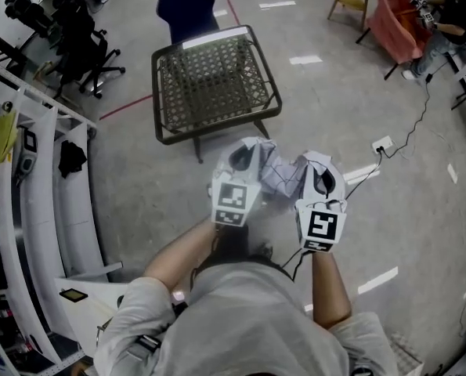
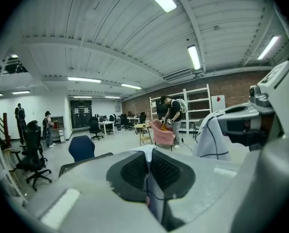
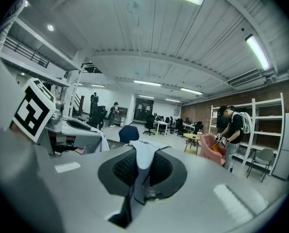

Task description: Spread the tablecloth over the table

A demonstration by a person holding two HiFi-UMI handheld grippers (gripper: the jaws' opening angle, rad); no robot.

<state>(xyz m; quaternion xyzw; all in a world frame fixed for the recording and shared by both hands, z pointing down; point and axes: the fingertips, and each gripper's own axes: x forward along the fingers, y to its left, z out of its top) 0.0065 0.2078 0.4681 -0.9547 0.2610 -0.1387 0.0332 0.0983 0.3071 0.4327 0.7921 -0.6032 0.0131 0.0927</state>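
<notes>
The white tablecloth [image 1: 278,172] hangs crumpled between my two grippers, above the floor and short of the table [image 1: 164,92]. The table is low, with a dark frame and a woven top, and nothing lies on it. My left gripper [image 1: 245,151] is shut on one edge of the cloth [image 2: 147,152], pinched between its jaws. My right gripper [image 1: 319,167] is shut on another edge [image 3: 143,152], which drapes back over its pads. In the left gripper view the right gripper [image 2: 241,125] shows close by on the right with cloth hanging from it.
A blue chair [image 1: 187,5] stands behind the table. White shelving [image 1: 29,171] runs along the left, with black office chairs [image 1: 80,37] beyond it. On the floor to the right lie a power strip [image 1: 382,144] and its cable. A pink chair [image 1: 393,18] and a person [image 1: 452,10] are far right.
</notes>
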